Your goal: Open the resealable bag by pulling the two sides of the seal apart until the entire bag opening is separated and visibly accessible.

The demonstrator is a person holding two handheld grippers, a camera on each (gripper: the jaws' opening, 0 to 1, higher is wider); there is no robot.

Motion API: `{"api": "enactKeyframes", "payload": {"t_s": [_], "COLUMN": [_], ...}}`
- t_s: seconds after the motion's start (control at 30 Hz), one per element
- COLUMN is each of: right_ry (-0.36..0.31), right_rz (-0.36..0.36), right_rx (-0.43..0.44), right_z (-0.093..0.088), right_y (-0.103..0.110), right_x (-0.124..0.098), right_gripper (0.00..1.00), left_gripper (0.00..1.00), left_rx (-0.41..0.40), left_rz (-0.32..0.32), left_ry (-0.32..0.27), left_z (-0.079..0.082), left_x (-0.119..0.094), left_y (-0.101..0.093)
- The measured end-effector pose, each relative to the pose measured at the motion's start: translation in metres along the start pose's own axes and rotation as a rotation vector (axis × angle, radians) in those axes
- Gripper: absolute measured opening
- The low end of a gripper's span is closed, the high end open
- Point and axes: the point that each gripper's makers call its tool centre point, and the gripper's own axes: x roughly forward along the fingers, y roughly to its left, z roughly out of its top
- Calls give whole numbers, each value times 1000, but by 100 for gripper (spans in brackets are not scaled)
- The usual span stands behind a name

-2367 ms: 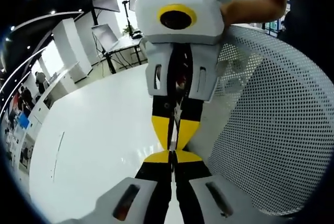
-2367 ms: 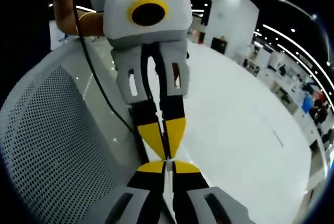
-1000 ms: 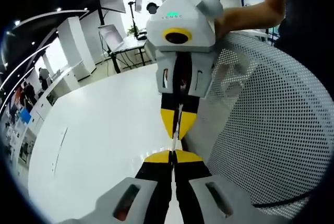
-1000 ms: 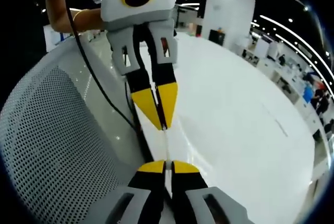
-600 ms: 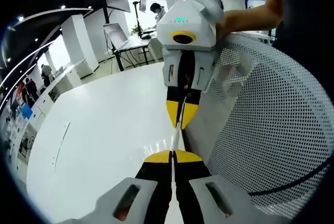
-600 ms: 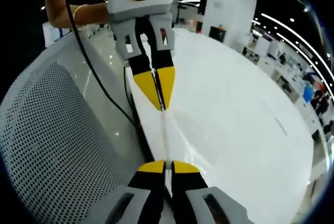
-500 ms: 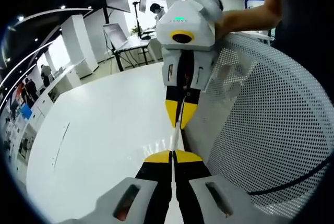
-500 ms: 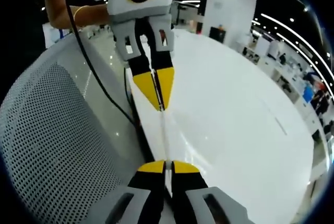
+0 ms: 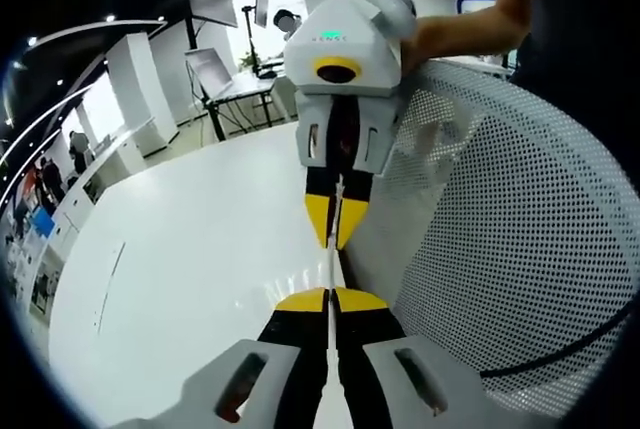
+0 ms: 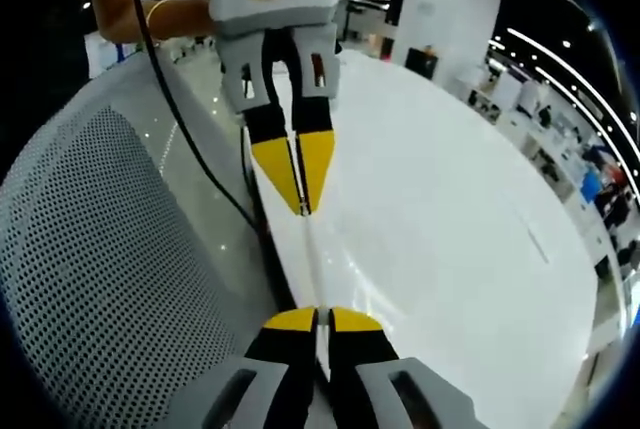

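A clear resealable bag (image 9: 331, 269) stretches as a thin, edge-on strip between the two grippers. At the bottom of the left gripper view, my left gripper (image 9: 330, 299) is shut on one side of its seal. Facing it from above, my right gripper (image 9: 331, 241) has its yellow tips shut on the other side. The right gripper view mirrors this. My right gripper (image 10: 316, 317) pinches the bag (image 10: 311, 264) at the bottom, and my left gripper (image 10: 303, 209) holds it a short way off. How far the seal has parted is hidden.
A glossy white table (image 9: 180, 269) (image 10: 450, 219) lies under the bag. A white perforated chair back (image 9: 520, 219) (image 10: 90, 249) stands close beside the grippers. A black cable (image 10: 190, 149) hangs near it. A person's arm (image 9: 450, 29) holds the far gripper.
The two grippers, tip to tip 2.4 s ago, have drawn apart with the bag stretched between them. Over the last half second the gap has stayed about the same.
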Motion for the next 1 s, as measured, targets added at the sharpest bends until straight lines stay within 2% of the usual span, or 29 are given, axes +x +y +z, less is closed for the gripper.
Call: {"api": "enactKeyframes", "payload": {"t_s": [0.3, 0.5, 0.77, 1.0], "right_ry": [-11, -18, -22, -27], "right_rz": [5, 6, 8, 8], "right_rx": [-4, -2, 1, -10], "right_z": [3, 4, 4, 6], "right_y": [1, 1, 2, 2], "right_x": [0, 0, 0, 0], "right_gripper": [0, 0, 0, 0], "left_gripper": [3, 5, 7, 5], "left_rx": [11, 26, 29, 17], "left_rz": [-16, -12, -13, -12], "left_ry": [-4, 20, 7, -9], "left_z": [7, 4, 10, 14], "left_x": [12, 22, 30, 32], "left_y": [-2, -1, 0, 1]}}
